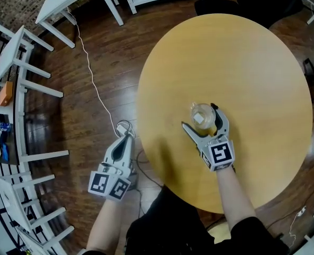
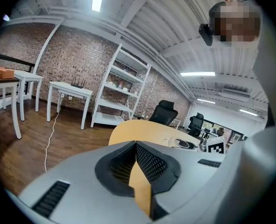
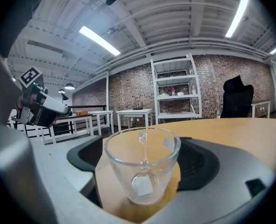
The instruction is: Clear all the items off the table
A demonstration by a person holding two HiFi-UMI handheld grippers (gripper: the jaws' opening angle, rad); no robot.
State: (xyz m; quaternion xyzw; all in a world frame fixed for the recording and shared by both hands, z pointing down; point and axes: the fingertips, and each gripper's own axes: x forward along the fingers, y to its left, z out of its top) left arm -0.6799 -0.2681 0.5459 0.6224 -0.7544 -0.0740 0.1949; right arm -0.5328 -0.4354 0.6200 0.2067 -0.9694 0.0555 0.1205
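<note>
Right gripper view has the right tool (image 1: 198, 116) spread wide around the upright glass cup (image 3: 142, 162) on the desk (image 3: 240, 129), so I'd centre it, then squeeze gently before lifting.

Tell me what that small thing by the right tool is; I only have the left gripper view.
Observer: A glass cup, standing upright on the round table between the jaws of the right tool.
Operator: Is it gripped?
Observer: No. The right gripper view shows the jaws apart, with a gap on each side of the cup.
Operator: Where is my left tool relative to the table?
Observer: The head view puts the left tool off the table's left edge, over the wooden floor.
</note>
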